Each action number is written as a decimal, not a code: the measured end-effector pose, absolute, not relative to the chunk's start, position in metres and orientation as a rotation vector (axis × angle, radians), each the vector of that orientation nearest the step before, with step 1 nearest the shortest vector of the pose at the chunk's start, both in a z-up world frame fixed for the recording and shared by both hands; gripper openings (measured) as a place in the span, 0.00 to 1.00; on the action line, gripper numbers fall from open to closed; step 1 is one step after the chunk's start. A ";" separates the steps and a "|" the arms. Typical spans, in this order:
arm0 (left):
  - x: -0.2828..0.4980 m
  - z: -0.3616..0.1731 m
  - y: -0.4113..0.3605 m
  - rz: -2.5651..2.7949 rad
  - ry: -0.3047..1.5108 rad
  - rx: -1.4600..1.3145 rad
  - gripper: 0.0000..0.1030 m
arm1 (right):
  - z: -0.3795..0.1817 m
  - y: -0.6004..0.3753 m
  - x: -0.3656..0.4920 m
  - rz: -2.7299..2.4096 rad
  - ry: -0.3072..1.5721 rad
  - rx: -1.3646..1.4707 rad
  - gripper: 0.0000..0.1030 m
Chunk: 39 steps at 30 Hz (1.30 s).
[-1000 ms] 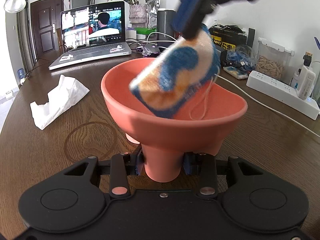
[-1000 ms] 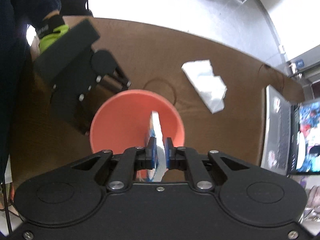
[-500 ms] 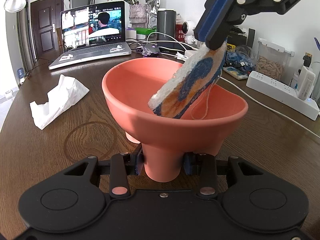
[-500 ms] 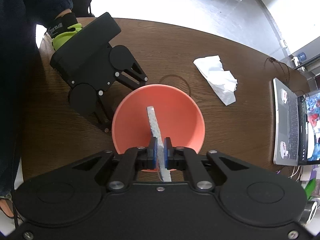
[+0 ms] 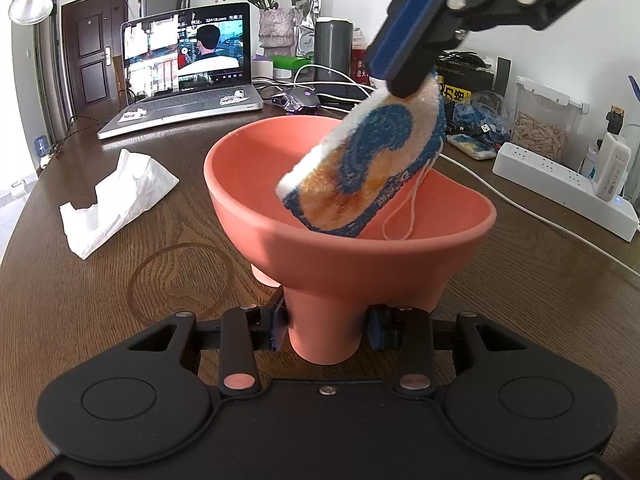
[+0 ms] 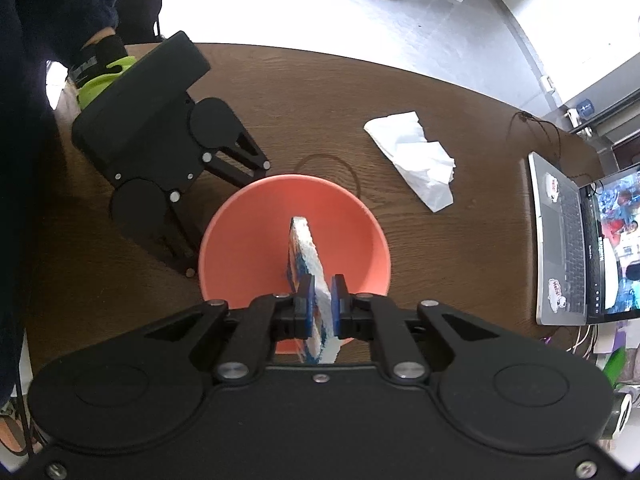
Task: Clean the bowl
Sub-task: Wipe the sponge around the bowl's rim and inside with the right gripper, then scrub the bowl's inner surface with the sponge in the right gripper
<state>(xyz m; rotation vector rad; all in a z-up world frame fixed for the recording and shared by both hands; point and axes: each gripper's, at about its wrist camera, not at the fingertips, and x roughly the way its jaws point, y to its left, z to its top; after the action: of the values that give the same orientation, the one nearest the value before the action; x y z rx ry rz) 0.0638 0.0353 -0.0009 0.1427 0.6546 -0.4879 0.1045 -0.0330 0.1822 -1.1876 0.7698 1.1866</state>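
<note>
A salmon-pink bowl (image 5: 304, 184) stands on the dark wooden table (image 5: 100, 300). My left gripper (image 5: 326, 330) is shut on the bowl's foot and holds it. My right gripper (image 6: 322, 304) is shut on a blue, white and orange sponge cloth (image 6: 306, 248); its body shows in the left wrist view (image 5: 408, 56) above the bowl's right side. The sponge cloth (image 5: 368, 164) hangs slanted over the bowl's inside, its lower end just above the near rim. The bowl (image 6: 256, 240) looks bare inside from above. The left gripper's body (image 6: 160, 120) lies to the bowl's left.
A crumpled white tissue (image 5: 116, 200) lies left of the bowl, also in the right wrist view (image 6: 416, 164). An open laptop (image 5: 180, 68) stands at the back left. A white power strip (image 5: 568, 184), cables, a mouse and boxes crowd the back right.
The right gripper has swung the sponge cloth around inside the bowl: face-on, then edge-on, now face-on again and slightly raised toward the right rim. The left gripper and bowl stayed put.
</note>
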 end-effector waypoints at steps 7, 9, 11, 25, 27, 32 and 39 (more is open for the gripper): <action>0.063 -0.001 0.033 -0.488 0.655 0.143 0.37 | 0.181 -0.033 0.102 1.187 0.762 -1.233 0.21; 0.063 -0.001 0.033 -0.487 0.654 0.143 0.38 | 0.181 -0.031 0.101 1.200 0.772 -1.249 0.21; 0.063 -0.001 0.034 -0.488 0.654 0.142 0.38 | 0.180 -0.032 0.097 1.217 0.761 -1.279 0.21; 0.063 0.000 0.033 -0.487 0.653 0.144 0.38 | 0.170 -0.033 0.076 1.245 0.644 -1.452 0.22; 0.063 0.000 0.034 -0.487 0.653 0.144 0.38 | 0.167 -0.032 0.073 1.239 0.621 -1.470 0.22; 0.063 0.000 0.034 -0.487 0.653 0.145 0.38 | 0.150 -0.036 0.069 1.196 0.507 -1.601 0.42; 0.062 -0.001 0.033 -0.487 0.652 0.146 0.38 | 0.155 -0.035 0.060 1.252 0.554 -1.597 0.44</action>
<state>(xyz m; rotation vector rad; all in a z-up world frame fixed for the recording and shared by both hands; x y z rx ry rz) 0.0624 0.0333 -0.0006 0.1457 0.6518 -0.4869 0.0602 -0.0352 0.1554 -1.5974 0.5540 1.2521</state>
